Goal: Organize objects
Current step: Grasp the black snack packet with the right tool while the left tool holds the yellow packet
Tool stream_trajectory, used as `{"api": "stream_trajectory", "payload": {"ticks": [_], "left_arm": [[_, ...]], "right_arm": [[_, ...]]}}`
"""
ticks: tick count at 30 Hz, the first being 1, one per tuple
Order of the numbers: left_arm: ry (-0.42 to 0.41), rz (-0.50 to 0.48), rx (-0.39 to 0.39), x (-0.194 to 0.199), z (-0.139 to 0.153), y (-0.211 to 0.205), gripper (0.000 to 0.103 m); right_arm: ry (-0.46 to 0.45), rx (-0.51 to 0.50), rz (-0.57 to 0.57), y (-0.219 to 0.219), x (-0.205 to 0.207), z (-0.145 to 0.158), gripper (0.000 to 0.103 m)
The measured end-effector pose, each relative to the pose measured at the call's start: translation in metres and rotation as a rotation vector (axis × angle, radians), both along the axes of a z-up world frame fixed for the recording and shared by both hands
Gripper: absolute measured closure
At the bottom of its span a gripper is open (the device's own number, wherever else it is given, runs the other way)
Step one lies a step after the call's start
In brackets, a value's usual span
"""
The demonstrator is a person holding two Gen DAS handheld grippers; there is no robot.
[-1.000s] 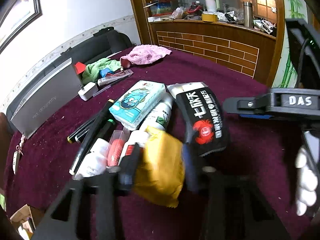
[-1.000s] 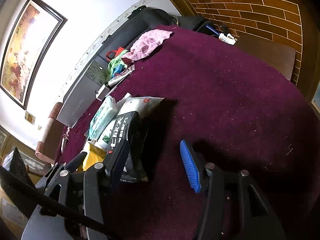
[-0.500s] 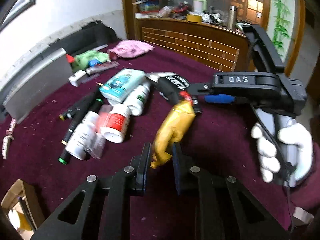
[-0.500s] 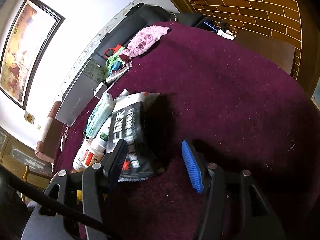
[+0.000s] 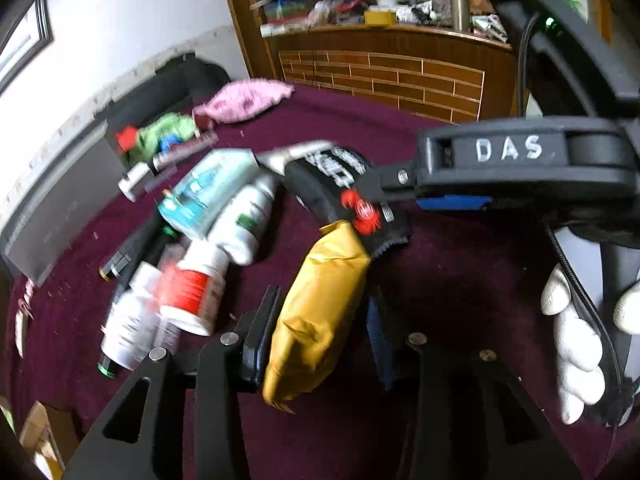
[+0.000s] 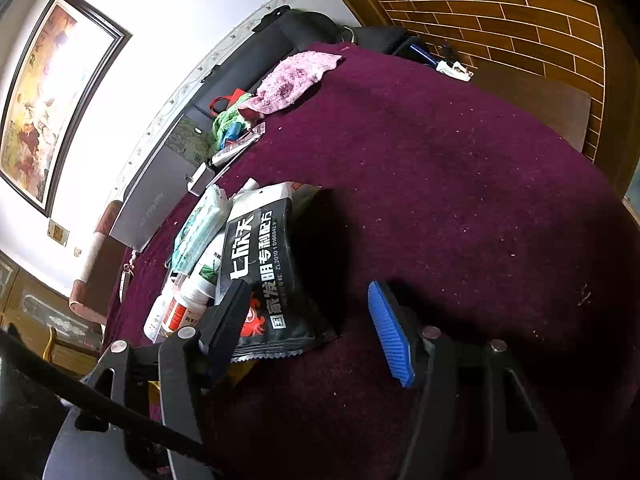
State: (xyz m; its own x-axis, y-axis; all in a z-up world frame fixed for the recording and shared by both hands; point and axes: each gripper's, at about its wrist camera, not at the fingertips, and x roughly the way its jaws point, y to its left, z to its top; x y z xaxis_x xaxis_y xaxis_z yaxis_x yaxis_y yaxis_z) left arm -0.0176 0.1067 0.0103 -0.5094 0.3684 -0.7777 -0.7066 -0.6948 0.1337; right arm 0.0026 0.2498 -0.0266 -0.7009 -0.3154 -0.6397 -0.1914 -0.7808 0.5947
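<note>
Left wrist view: "DAS" marks the right hand-held gripper (image 5: pixel 400 204), spread over a black crab-logo packet (image 6: pixel 264 276); the left hand-held gripper (image 5: pixel 320 332), jaws just opening, flanks a gold pouch (image 5: pixel 320 312) beside bottles (image 5: pixel 192 292) on the maroon counter (image 6: pixel 460 200).

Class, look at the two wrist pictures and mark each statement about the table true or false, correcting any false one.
1. A yellow packet lies between the left gripper fingers. True.
2. The right gripper is clamped shut on a bottle. False: it is open, holding nothing.
3. The black packet lies on a purple cloth. True.
4. The pink towel covers the black packet. False: it lies apart, near the far edge.
</note>
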Motion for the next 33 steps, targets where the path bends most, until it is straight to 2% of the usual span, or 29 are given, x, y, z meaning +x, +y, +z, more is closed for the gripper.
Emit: {"api": "stream_trajectory", "payload": {"ticks": [3,6,12,17,20,24,33], "left_arm": [[-0.029,0.023,0.058,0.005,0.007,-0.012,0.081],[-0.064,0.06,0.149,0.015,0.022,-0.038,0.081],[-0.069,0.146,0.297,0.049,0.052,-0.095,0.081],[-0.082,0.193,0.366,0.068,0.061,-0.136,0.081],[-0.074,0.223,0.388,0.078,0.064,-0.157,0.08],[-0.066,0.257,0.422,0.087,0.066,-0.183,0.08],[-0.077,0.328,0.463,0.095,0.059,-0.223,0.08]], "right_arm": [[0.003,0.001,0.003,-0.001,0.0,0.0,0.041],[0.005,0.004,0.004,-0.002,0.0,0.001,0.041],[0.015,0.012,0.011,-0.005,-0.001,0.003,0.038],[0.014,0.013,0.008,-0.009,0.0,0.015,0.037],[-0.023,0.04,0.026,-0.018,-0.012,0.027,0.034],[-0.063,0.169,0.017,-0.031,-0.038,0.042,0.033],[-0.208,0.369,0.044,-0.062,-0.066,0.025,0.034]]}}
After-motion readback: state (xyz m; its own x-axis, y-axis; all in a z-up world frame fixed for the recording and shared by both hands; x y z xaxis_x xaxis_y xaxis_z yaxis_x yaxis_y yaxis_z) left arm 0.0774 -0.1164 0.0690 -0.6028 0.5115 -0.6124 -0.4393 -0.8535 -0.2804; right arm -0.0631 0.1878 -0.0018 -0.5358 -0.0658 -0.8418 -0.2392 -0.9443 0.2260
